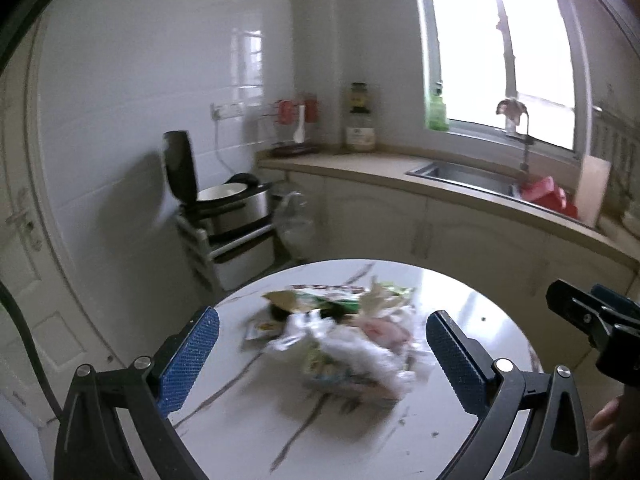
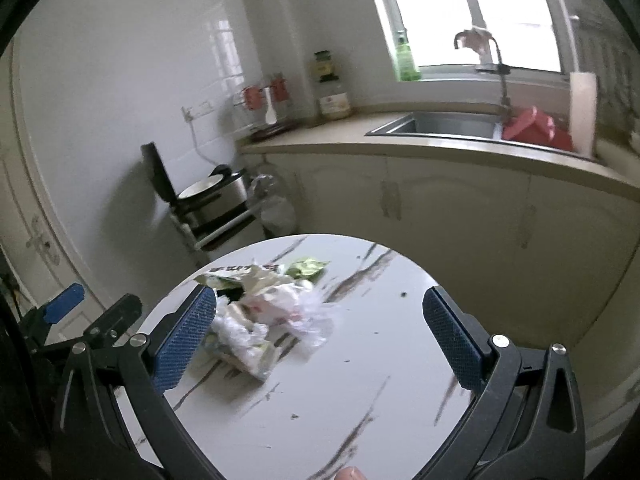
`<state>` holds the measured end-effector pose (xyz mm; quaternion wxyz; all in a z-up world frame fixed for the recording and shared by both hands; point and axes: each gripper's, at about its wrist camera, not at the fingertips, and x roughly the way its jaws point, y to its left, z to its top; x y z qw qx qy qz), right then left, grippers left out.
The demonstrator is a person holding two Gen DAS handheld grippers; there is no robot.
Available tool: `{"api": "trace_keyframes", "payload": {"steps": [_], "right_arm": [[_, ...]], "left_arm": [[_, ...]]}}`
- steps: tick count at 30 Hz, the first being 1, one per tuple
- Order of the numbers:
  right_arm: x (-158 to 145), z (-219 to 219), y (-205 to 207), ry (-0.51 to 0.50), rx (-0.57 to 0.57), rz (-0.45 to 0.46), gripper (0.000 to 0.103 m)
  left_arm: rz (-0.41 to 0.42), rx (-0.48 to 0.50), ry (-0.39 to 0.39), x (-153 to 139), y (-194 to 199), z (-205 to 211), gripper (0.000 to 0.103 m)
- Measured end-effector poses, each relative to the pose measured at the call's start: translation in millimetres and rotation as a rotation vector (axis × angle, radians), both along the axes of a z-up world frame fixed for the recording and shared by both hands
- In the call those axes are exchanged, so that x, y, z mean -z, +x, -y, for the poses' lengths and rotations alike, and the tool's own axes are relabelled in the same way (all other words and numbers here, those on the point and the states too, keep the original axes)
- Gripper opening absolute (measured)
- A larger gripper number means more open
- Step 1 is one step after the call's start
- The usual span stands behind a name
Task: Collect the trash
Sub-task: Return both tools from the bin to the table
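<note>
A: Where's the trash?
B: A crumpled heap of white plastic and green wrappers [image 1: 340,336] on the round marble-patterned table [image 1: 472,304].
A: Grippers?
B: Left gripper [image 1: 322,354] and right gripper [image 2: 320,332] both spread wide, empty.
A: Handling?
B: Probably light, soft, slippery; pinch a bunched fold.

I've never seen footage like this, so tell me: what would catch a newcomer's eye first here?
First, the heap of crumpled wrappers and plastic bags in the middle of the round marble-patterned table. Framing it are the left tongs, jaws wide open with blue pads; the right tongs are open too. Behind, a bright window glares above the steel sink, and a rice cooker stands with its lid up near the left wall.
</note>
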<state>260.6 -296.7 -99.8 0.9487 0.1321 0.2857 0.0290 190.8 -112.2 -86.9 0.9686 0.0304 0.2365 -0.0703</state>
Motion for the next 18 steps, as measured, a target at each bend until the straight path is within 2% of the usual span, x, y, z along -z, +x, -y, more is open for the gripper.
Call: {"api": "trace_keyframes", "payload": {"steps": [12,18], "right_arm": [[3.9,-44.8,9.3,-0.076,-0.061,-0.038,0.103],[34.0,-51.1,28.0,-0.08,-0.089,-0.135,0.103]], "left_arm": [[-0.016,-0.054,-0.04,-24.2,-24.7,-44.5,0.102],[-0.094,-0.065,-0.055,-14.9,-13.8,-67.4,0.102]]}}
